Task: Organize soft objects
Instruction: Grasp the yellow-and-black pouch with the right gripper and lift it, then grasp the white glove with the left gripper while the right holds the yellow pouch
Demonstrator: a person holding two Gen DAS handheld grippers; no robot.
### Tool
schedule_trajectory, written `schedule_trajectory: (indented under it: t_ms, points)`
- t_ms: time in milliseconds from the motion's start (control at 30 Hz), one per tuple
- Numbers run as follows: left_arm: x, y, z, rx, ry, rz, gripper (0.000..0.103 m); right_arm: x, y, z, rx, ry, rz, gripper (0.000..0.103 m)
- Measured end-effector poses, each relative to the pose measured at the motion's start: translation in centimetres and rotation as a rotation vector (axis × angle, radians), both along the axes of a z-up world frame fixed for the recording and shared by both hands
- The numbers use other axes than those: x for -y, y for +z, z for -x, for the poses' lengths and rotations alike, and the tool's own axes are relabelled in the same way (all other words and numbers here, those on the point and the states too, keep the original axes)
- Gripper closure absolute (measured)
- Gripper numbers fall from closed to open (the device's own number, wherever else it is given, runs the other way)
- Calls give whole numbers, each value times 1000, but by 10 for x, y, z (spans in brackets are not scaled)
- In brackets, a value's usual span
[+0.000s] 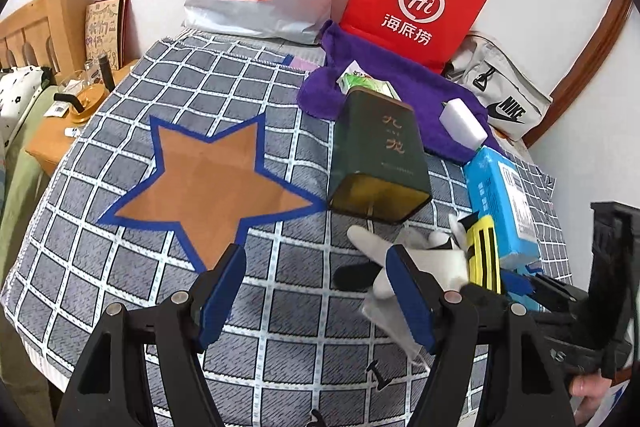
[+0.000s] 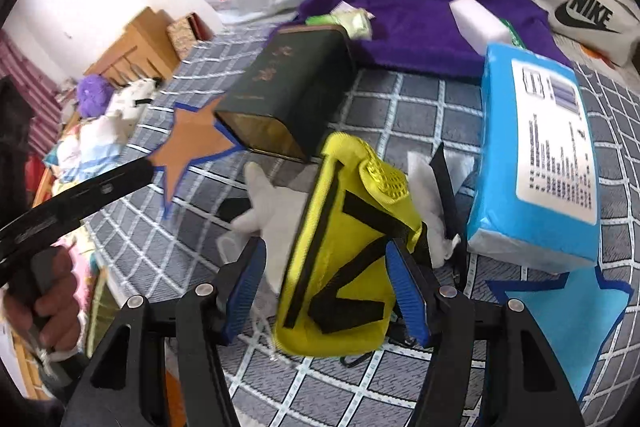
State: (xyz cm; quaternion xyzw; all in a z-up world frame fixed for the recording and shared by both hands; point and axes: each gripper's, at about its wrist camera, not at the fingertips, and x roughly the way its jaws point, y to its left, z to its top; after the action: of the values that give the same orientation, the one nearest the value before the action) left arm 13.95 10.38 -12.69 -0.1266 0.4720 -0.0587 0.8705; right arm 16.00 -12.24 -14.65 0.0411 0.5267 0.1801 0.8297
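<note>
Right gripper (image 2: 326,291): jaws wide, yellow pouch (image 2: 344,247) between them; contact with pads unclear.
Left gripper (image 1: 316,287): jaws wide apart, holding nothing.
Yellow pouch: on checked bedspread (image 1: 120,267), lying over white glove (image 2: 264,203), just beside blue tissue pack (image 2: 536,163).
Green tin (image 1: 380,155): on its side, just behind pouch.
Orange star (image 1: 212,183): left of tin.
Purple towel (image 2: 420,23): behind tin, white sponge (image 2: 480,23) on it.
</note>
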Motion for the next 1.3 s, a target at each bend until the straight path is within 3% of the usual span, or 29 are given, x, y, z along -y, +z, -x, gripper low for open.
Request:
schedule_trajectory:
  t_ms: [33,133,200,367,600,800,1100,1300]
  points:
    - [-1,-1,1,-1,-1,5,32,-1,-2,-1,0,-3,11,58]
    - [-2,-6,6,-8,-7,17,32,3,-3,0,1,-2,-22,78]
    - [-2,-7,8,-11,-11,21,32,5,6,5,31,8,-19,85]
    - [4,-6,11,-11,-24,21,32,12,34,18,116,48,-115,88]
    - [31,-8,17,-15,-87,9,32,34,55,44,185,62,-77,88]
    - [73,-14,19,-34,-168,-38,32,70,43,61,176,30,-53,88]
    - [116,-20,23,-22,-254,-93,32,124,21,74,187,-63,81,88]
    - [135,-35,12,-40,-275,-151,32,118,-6,67,140,-31,87,85]
